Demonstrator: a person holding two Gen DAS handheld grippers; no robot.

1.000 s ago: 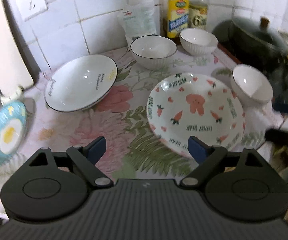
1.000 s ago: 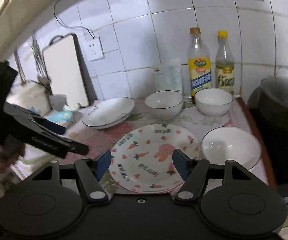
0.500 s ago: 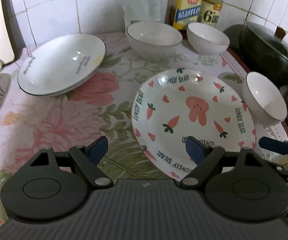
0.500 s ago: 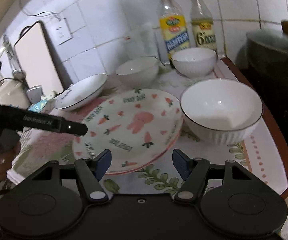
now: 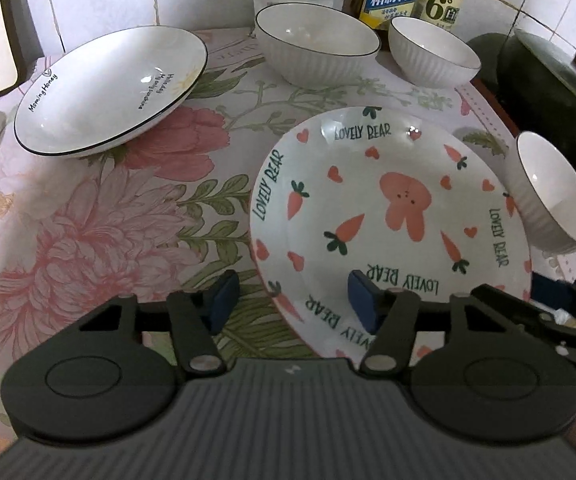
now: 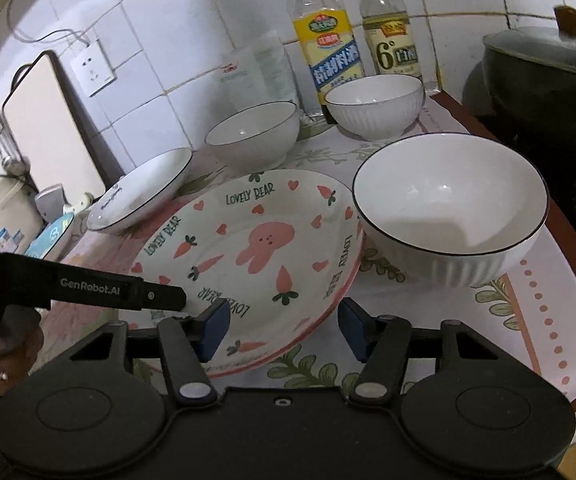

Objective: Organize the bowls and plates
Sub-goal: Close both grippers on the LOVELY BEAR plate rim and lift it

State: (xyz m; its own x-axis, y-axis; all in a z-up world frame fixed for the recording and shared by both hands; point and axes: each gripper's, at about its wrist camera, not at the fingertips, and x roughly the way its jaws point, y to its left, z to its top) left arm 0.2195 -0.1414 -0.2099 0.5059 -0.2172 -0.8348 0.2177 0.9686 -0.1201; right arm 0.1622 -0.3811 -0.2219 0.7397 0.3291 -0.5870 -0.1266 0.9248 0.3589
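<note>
Both grippers dropped toward carrot plate (image 5: 387,216); left gripper (image 5: 288,300) and right gripper (image 6: 284,328) jaws narrowing, still apart, straddling its 6 o'clock rim. Lift likely next.

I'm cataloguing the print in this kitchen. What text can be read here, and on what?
"LOVELY BEAR": rim of the white carrot-and-bunny plate
"Morning Honey": white black-rimmed shallow dish
"6°": pale-labelled glass bottle
"GenRobot.AI": black left gripper
Yellow-labelled bottle: Chinese print, unclear

Three bowls (image 6: 449,208), two plates (image 6: 248,256), two bottles (image 6: 329,44).
</note>
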